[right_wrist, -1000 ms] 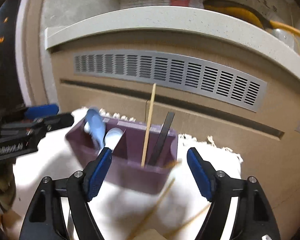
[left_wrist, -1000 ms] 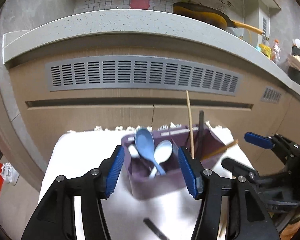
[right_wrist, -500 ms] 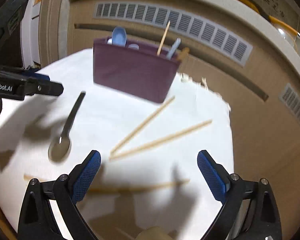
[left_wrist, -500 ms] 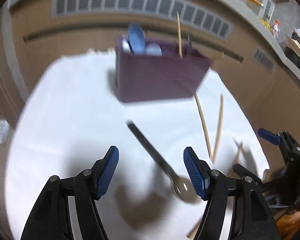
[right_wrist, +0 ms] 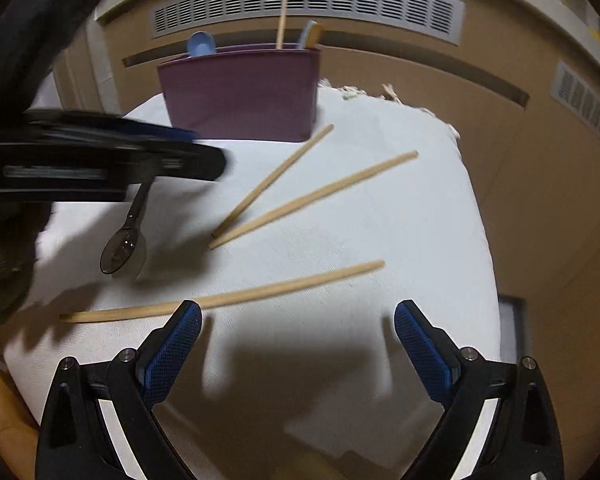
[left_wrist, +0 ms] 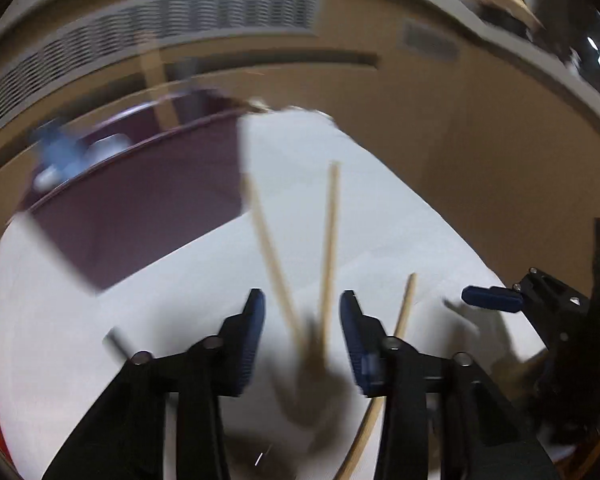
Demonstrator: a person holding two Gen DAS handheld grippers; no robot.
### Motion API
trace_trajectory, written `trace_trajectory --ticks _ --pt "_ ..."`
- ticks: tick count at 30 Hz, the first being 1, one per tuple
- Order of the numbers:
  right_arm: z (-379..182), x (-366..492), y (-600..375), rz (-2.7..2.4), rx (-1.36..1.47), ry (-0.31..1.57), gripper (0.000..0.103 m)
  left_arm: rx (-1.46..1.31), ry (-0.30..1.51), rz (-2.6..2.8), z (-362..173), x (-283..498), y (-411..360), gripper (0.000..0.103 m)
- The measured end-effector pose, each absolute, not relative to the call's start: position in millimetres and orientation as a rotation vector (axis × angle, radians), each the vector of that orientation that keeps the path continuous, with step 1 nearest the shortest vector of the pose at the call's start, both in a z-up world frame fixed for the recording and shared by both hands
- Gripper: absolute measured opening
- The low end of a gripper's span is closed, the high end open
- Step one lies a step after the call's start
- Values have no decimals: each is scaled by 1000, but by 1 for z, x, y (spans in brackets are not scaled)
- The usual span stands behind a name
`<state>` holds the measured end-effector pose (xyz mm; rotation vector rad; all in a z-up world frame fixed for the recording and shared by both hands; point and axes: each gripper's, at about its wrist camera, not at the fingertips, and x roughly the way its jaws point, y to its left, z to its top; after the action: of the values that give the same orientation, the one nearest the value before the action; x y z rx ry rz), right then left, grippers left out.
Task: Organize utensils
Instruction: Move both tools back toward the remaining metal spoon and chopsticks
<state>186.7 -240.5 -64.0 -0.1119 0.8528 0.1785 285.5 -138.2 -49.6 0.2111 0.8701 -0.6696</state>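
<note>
A smooth dark plastic spoon (right_wrist: 124, 246) lies leftmost on the white woven cloth (right_wrist: 380, 220) covering the bench. Behind stands a matte purple utensil holder (right_wrist: 240, 92) with a pale blue spoon (right_wrist: 201, 45). Three slim wooden chopsticks (right_wrist: 314, 196) lie scattered to its right. The left claw (left_wrist: 302, 320) has just been closing around two chopstick ends without gripping them; the right claw (right_wrist: 298, 346) gapes wide, empty. No writing is legible.

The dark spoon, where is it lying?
In the right wrist view the dark spoon lies on the white cloth, left of the paired chopsticks, before the purple holder.
</note>
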Motion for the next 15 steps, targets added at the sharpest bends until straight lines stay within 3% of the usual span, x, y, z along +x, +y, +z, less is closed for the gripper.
trace_trajectory --ticks 1,15 --pt "-63 185 -243 180 -102 851 95 226 882 -688 -52 294 -151 31" --pt "-76 198 -255 240 5 952 97 387 985 -633 -87 361 -232 25"
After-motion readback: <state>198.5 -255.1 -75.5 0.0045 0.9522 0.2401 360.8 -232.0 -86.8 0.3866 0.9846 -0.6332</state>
